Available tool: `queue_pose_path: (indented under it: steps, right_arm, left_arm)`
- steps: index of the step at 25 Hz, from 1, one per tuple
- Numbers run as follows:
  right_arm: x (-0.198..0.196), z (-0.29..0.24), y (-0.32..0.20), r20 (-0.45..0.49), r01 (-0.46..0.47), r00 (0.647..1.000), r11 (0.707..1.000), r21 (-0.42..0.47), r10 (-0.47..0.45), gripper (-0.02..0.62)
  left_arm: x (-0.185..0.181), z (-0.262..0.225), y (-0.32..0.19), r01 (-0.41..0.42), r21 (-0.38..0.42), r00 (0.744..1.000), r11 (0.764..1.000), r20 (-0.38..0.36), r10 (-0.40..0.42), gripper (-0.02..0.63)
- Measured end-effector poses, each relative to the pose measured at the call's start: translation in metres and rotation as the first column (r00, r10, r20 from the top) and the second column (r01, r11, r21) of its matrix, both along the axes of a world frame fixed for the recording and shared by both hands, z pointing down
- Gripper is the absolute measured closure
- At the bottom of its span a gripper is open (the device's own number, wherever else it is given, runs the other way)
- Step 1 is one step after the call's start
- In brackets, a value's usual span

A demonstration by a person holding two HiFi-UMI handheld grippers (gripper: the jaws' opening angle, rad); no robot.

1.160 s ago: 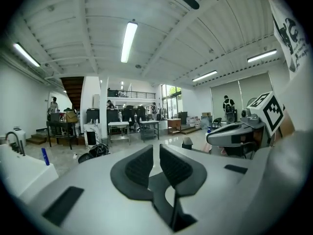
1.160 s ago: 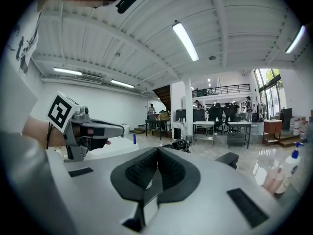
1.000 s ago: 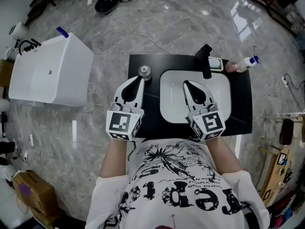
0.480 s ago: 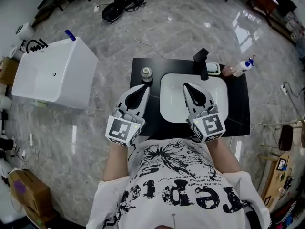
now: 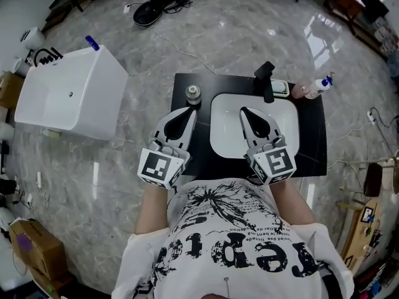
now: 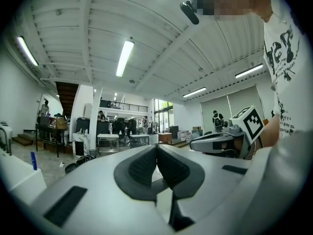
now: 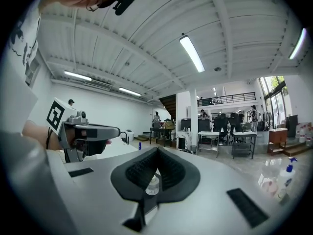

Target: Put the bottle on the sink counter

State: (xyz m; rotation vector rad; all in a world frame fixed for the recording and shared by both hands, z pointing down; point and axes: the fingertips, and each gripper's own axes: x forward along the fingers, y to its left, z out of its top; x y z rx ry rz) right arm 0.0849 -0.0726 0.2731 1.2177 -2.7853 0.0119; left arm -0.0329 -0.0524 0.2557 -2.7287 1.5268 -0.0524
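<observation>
Now we are keeping the dark ribbed pads of the left gripper (image 6: 156,151) pressed flat together with nothing between them. The right gripper (image 7: 157,153) is likewise clenched on nothing, its pads meeting at the tip. Since a second ago the left gripper has been drawing back toward us, so a gap is showing between its tips and the bottle (image 5: 193,93). The bottle is standing upright on the matte black counter (image 5: 312,142) just left of the sink (image 5: 223,132), where it stood before. It is small and round with a grey cap. We are hovering the right gripper over the white, rounded sink, pointing at the black faucet (image 5: 267,80). A spray bottle (image 5: 319,85) with a blue nozzle is standing at the counter's far right corner, well apart. A white box (image 5: 68,101) is sitting on the glossy grey marble floor (image 5: 237,30) to the left.
</observation>
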Motion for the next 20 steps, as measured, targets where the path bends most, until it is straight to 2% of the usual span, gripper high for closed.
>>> queue_pose_path:
  steps: [4,11,20]
  right_arm:
    - [-0.0004,0.0000,-0.0030,0.006,-0.021,1.000,1.000,0.007,0.021,0.583]
    - [-0.0038,-0.0024,-0.0063,-0.004,-0.030,1.000,0.999,0.028,0.030,0.583]
    - [-0.0045,0.0018,-0.0078,-0.025,-0.041,0.999,0.998,0.044,0.042,0.583]
  left_arm:
    - [-0.0033,0.0021,-0.0005,0.000,0.001,1.000,1.000,0.002,0.000,0.592]
    - [-0.0079,-0.0016,-0.0041,-0.005,0.002,0.998,1.000,-0.065,0.005,0.592]
    - [-0.0054,0.0040,-0.0089,-0.014,-0.003,0.998,1.000,-0.064,0.014,0.592]
